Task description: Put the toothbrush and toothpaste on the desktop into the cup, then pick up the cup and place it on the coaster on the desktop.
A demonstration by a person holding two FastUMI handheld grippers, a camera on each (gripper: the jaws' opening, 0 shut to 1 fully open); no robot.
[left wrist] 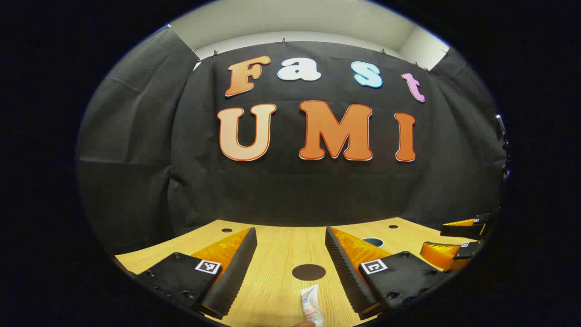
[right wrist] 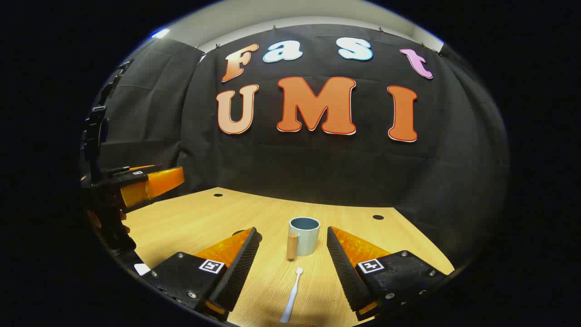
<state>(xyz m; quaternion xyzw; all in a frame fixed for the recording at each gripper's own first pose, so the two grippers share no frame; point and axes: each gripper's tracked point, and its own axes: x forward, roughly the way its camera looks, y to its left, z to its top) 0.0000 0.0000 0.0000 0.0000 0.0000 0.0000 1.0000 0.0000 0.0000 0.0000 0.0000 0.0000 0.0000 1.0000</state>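
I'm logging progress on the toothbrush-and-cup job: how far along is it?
Nothing looks done. The toothpaste and toothbrush lie on the desk, and the cup stands off the dark coaster. Left gripper and right gripper have open jaws, holding nothing. Loading the cup and moving it remain.

Toothpaste [left wrist: 311,308] between spread gripper [left wrist: 290,261] fingers (untouched)

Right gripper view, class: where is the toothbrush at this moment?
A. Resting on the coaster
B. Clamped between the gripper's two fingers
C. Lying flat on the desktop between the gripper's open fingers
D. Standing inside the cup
C: the toothbrush lies flat on the wooden desktop between the right gripper's spread fingers, touching neither, with the cup standing farther off behind it.
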